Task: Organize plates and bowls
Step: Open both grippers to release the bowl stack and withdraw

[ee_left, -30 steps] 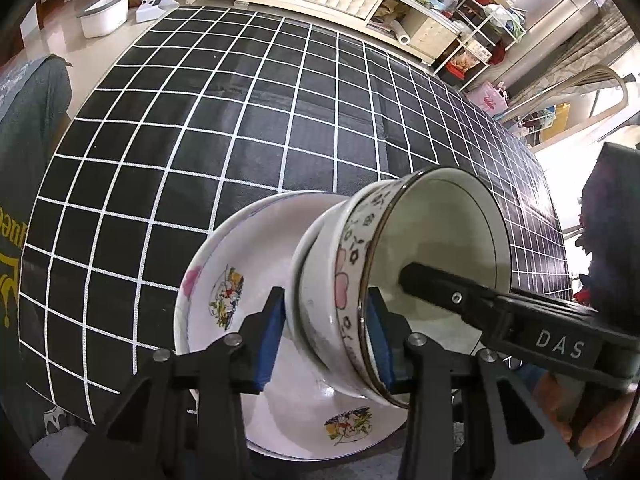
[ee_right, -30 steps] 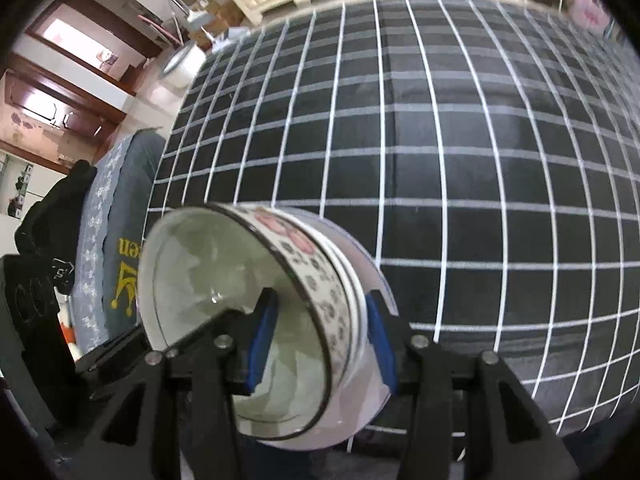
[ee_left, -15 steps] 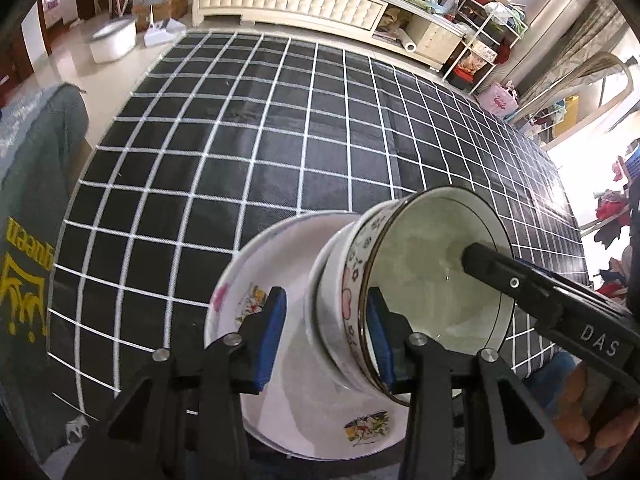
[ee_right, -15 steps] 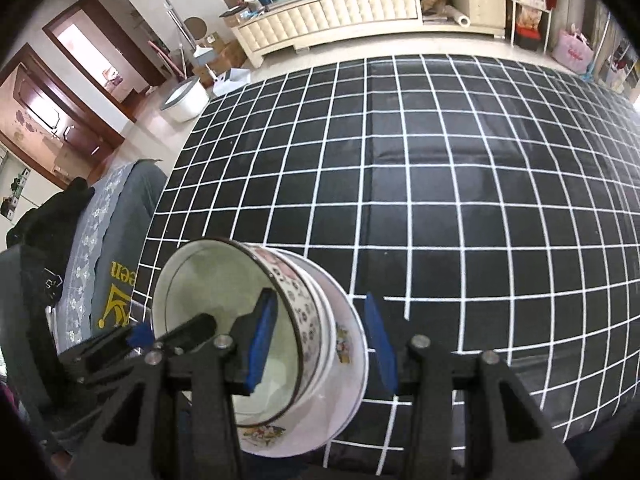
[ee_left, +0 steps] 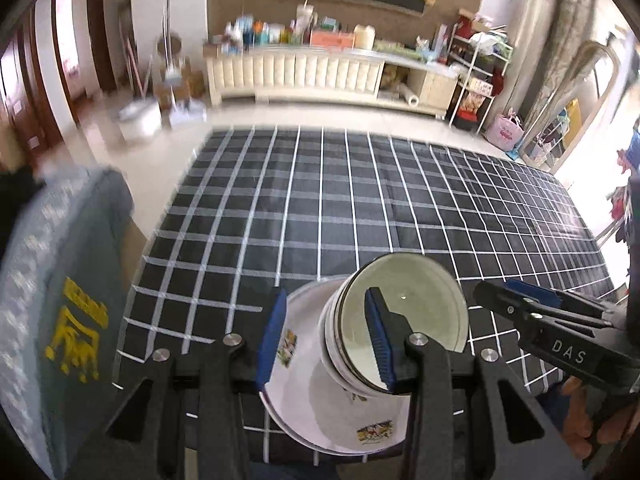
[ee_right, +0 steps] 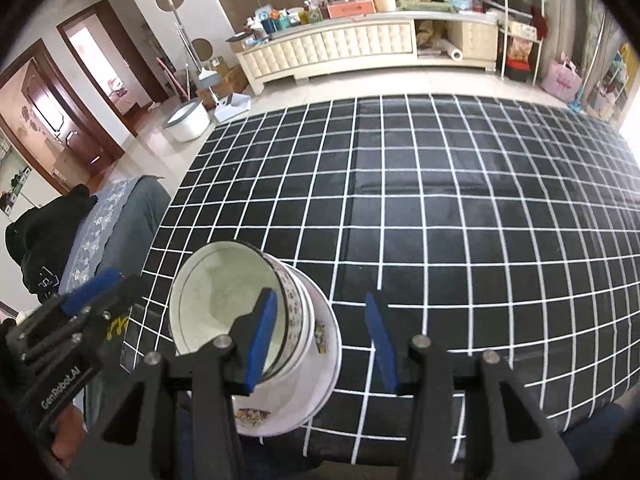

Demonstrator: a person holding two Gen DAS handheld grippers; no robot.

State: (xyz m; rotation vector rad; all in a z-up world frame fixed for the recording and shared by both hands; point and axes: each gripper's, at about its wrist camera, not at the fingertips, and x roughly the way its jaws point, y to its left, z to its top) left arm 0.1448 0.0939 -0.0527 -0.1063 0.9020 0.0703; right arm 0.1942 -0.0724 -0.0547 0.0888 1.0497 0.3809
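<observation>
A white plate with cartoon decals lies at the near edge of the table. A nested stack of white bowls with a flowered band rests on it, toward its far side. My left gripper hovers above the stack, open; the bowls' left wall shows between its blue pads, untouched. My right gripper also hangs above the bowls and plate. Its jaws are opening, with the bowls' right wall showing below the gap, untouched. Each gripper shows in the other's view: the right, the left.
A black cloth with white grid lines covers the table. A grey chair back with yellow print stands at the table's left end. Beyond the far edge are bare floor, a white tub and a long cream cabinet.
Both grippers rose and drew back from the bowls, whose wall they had straddled closely. Bowls and plate now look smaller and lower. Both views tipped up, showing more of the room.
</observation>
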